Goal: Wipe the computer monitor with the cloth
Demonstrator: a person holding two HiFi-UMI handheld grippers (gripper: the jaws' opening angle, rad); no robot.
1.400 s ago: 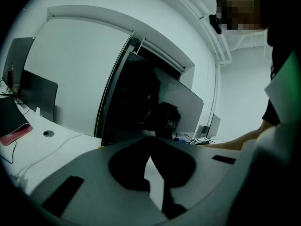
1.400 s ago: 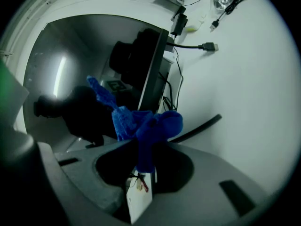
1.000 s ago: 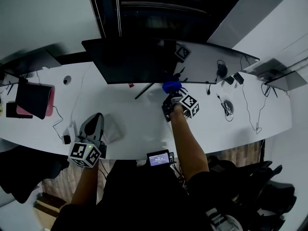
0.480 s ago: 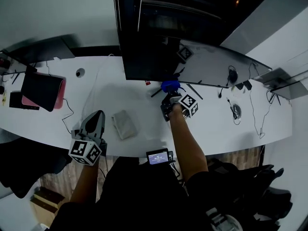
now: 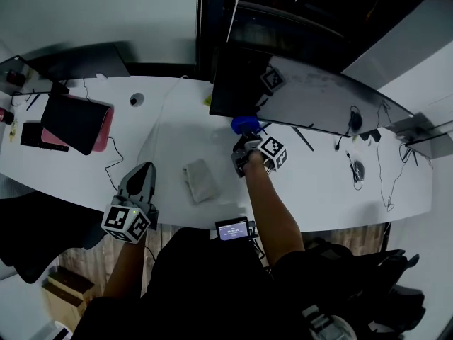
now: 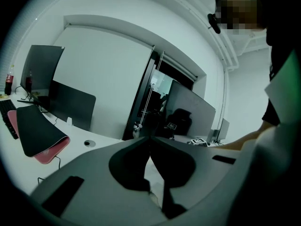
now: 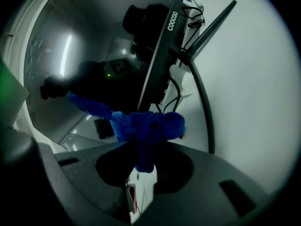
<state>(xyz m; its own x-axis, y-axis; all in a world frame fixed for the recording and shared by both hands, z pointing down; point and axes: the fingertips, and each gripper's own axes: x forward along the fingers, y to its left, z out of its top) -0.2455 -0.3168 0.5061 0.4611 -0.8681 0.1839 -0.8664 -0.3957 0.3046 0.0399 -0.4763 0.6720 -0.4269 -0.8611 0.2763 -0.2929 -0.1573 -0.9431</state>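
A wide dark computer monitor [image 5: 297, 94] stands on the white desk [image 5: 170, 133], its lower bezel [image 7: 157, 65] close in the right gripper view. My right gripper [image 5: 244, 139] is shut on a blue cloth [image 5: 244, 124], bunched [image 7: 148, 126] against the screen's lower edge near the stand legs [image 7: 202, 46]. My left gripper [image 5: 139, 179] rests low at the desk's front left, jaws together with nothing between them [image 6: 150, 140].
A folded grey cloth [image 5: 201, 180] lies on the desk between the grippers. A black-and-pink pad [image 5: 74, 121] sits at the left. Cables and small devices [image 5: 354, 165] lie at the right. A small screen device [image 5: 232, 230] hangs at the desk's front edge.
The head view has swung, so the monitor and desk shifted right in frame. The right gripper stays on the screen's lower edge with the blue cloth. The left gripper has not moved.
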